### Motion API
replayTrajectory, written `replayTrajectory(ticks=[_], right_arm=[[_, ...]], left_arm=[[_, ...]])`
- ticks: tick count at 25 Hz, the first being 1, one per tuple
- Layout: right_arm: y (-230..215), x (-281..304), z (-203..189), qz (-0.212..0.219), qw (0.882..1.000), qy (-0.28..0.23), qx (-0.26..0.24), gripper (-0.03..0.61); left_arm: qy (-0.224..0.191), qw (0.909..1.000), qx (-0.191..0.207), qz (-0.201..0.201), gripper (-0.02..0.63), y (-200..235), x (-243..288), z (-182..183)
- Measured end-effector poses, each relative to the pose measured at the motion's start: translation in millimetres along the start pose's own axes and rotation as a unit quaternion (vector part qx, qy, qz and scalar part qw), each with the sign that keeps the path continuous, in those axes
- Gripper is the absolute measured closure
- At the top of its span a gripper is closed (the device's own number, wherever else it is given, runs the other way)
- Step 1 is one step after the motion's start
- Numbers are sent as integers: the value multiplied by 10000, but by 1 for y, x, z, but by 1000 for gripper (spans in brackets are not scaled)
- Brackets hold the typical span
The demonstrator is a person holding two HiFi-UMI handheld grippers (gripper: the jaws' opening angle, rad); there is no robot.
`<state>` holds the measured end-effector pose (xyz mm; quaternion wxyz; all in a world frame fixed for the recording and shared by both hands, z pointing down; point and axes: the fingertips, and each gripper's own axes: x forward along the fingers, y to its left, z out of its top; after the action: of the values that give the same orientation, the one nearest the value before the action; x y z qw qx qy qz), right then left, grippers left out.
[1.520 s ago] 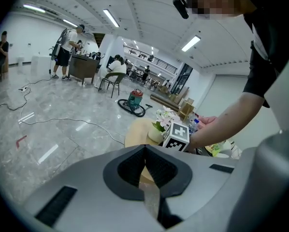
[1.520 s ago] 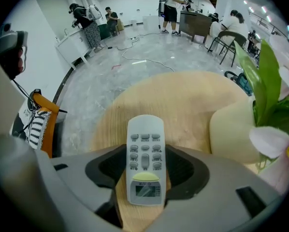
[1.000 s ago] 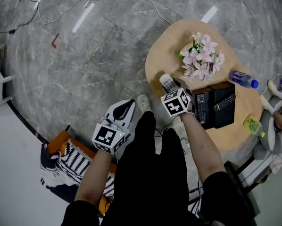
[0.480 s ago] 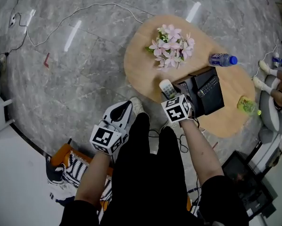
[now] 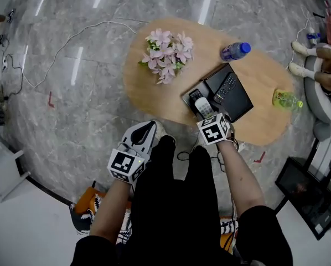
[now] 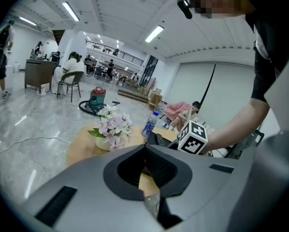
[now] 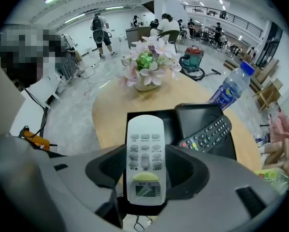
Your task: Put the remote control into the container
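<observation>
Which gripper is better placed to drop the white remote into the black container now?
Right. The right gripper holds the white remote over the near part of the black container. The left gripper is shut, empty and off the table.

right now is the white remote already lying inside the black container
No, the white remote is clamped between the fingers of the right gripper.

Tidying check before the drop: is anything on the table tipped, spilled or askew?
Nothing tipped or spilled. Only the black remote lies slanted in the container; flowers and blue-capped bottle stand upright, and the white remote sits straight in the right gripper.
</observation>
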<state>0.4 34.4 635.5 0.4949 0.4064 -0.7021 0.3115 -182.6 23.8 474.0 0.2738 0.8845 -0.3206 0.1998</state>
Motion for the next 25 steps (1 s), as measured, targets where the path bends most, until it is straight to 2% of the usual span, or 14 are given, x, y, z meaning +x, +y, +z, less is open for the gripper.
replayTrajectory(ticks=[6,19,25], right_arm=[[-4,12,-26,27,9998,198,23,321],[-5,48,-32,65,9991,407,-103,321],[-7,57,-38,-102,9986,467,-215,321]], left_arm=[[177,9997,127,-106,607,-4,10,-3],[366,9993,-14,-17,607,2,9,-25],[413,9991,-83,28,607,7,7,-30]])
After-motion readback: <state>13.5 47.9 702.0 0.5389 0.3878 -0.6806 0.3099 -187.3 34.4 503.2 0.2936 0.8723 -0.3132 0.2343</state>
